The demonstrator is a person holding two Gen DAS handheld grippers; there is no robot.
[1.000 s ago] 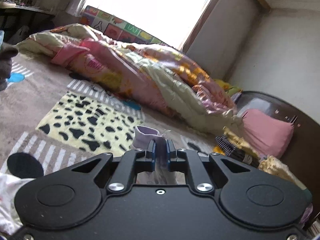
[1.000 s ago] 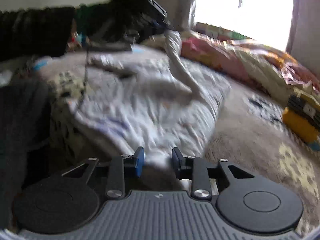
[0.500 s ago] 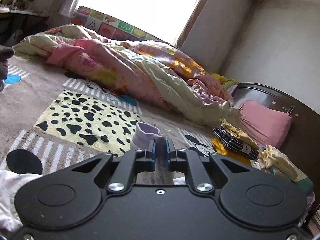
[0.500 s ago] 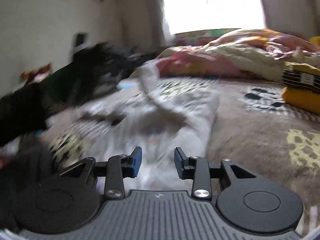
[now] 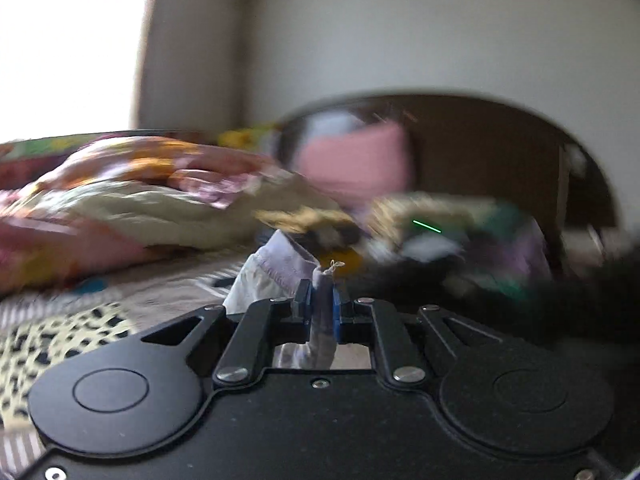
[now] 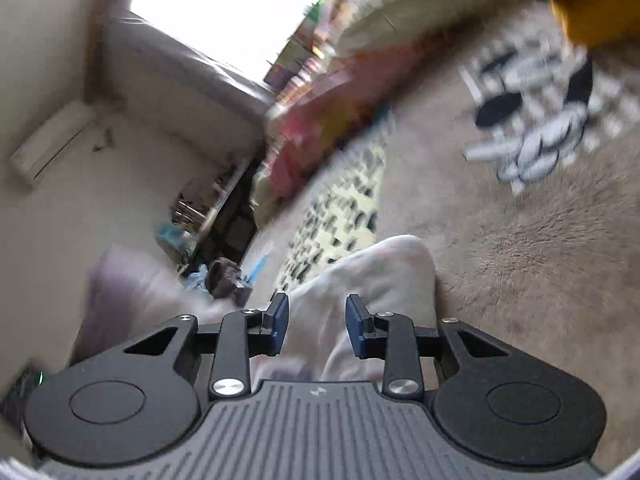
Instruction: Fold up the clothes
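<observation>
My left gripper (image 5: pixel 318 296) is shut on a pinched edge of a pale lilac-and-white garment (image 5: pixel 276 268), whose hem and a short thread stick up past the blue pads. In the right wrist view the same white garment (image 6: pixel 372 272) humps up over the beige bed cover (image 6: pixel 520 248). A fold of it runs between the jaws of my right gripper (image 6: pixel 316 316). These jaws stand partly apart and are closing on the cloth. Both views are blurred by motion, and the right one is strongly tilted.
A rumpled floral quilt (image 5: pixel 132 200) lies along the far side. A pink pillow (image 5: pixel 356 160) leans on the dark headboard (image 5: pixel 500 148), with a heap of clothes (image 5: pixel 460 232) in front of it. Something yellow, perhaps folded cloth, (image 6: pixel 600 12) lies on the bed cover. A dark blurred shape (image 5: pixel 560 300) fills the left view's right side.
The left view has swung right, from the quilt and leopard patch to the headboard. The right view has rolled hard and moved across the bed. Cloth stays in both grippers.
</observation>
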